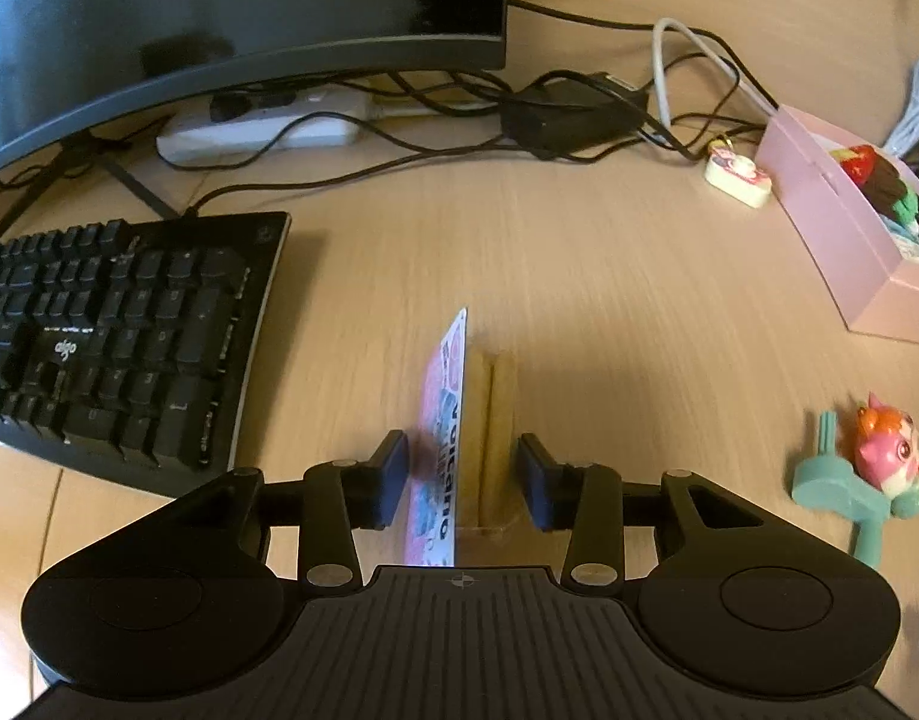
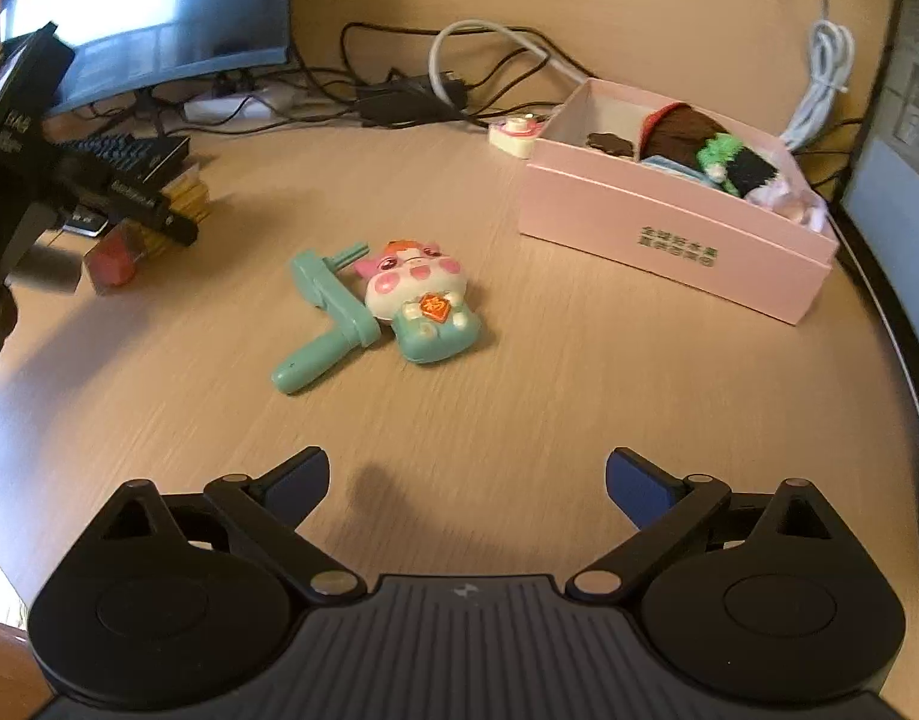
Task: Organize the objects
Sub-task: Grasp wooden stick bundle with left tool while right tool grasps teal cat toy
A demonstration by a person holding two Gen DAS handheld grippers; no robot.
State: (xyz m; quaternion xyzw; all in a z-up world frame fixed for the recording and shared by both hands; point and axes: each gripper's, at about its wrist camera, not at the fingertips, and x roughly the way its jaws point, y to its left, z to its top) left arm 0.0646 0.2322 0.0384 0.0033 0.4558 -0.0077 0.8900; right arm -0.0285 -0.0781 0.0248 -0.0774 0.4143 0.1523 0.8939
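Both views are warm and moderately lit, the wooden desk [image 1: 609,300] taking on a yellowish cast. Fisheye distortion is strong: the monitor [image 1: 237,6] bows into an arc and the desk's far edges curl at the frame borders. In the right wrist view the screen [image 2: 159,6] carries a pale, washed-out reflection — the brightest patch in either picture. Shadows are soft and fall near the objects, with a dark blot on the desk between the near fingers. Motion blur smears the wood grain into streaks, and the printed card [image 1: 441,438] reads fuzzy — small lettering on the pink box [image 2: 675,240] is illegible.
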